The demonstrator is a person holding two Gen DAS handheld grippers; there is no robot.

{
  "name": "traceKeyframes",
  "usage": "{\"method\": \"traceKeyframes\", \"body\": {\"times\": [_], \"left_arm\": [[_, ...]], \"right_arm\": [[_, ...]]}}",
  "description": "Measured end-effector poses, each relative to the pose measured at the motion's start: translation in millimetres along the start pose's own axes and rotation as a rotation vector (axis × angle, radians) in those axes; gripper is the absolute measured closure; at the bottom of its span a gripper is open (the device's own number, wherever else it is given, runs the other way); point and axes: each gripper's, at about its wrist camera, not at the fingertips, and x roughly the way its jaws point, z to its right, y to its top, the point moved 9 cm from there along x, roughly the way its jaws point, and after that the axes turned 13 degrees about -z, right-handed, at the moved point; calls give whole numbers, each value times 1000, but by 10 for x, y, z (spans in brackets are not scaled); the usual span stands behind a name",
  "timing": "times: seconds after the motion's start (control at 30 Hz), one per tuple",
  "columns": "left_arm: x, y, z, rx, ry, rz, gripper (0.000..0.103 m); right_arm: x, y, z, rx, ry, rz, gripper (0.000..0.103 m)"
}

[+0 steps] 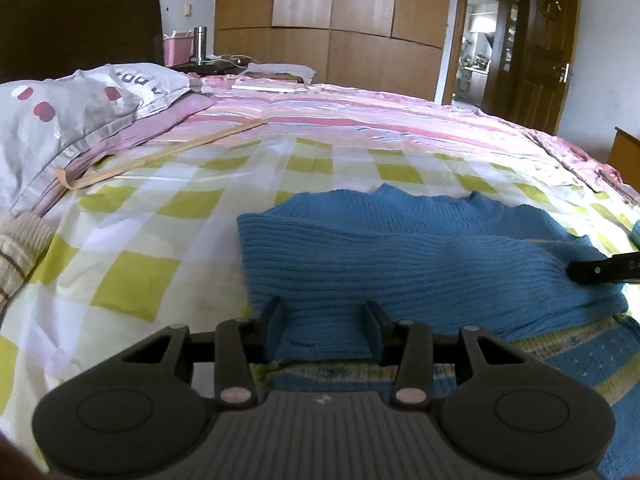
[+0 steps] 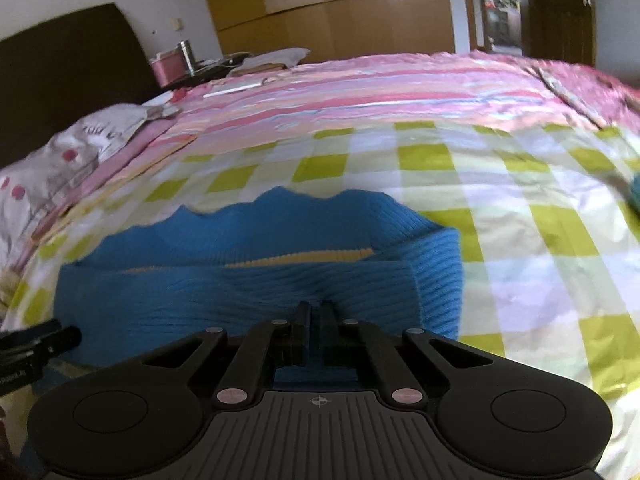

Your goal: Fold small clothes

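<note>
The left tongs (image 1: 325,322) stand partly open. A fold of the blue sweater (image 1: 420,264) lies between the two fingers, but I cannot tell if they pinch it. The right tongs (image 2: 316,320) are closed tight, with their tips down on the sweater; whether any knit is caught between them I cannot tell. The sweater lies folded just in front of both tongs, with a yellow stripe (image 2: 304,258) showing. Under it is a green and white checked sheet (image 1: 168,208). Farther off lies a pink striped blanket (image 1: 360,116). Far to the left of the left tongs sits a gray pillow (image 1: 76,108).
</note>
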Motion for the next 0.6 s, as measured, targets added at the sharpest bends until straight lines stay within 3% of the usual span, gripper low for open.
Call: {"method": "traceKeyframes", "body": {"times": [0.13,0.23,0.6], "left_arm": [[-112,-38,0,8,6,3,55],[-81,-72,-15,10,16,-30,55],[-312,-120,-12,21,30,-55,55]], "right_arm": [[-165,-39,-17,-17,-7,27,92],[-66,-116,47,-6,-15,-33,92],[-398,-231,-99,-32,-8,-14,89]]}}
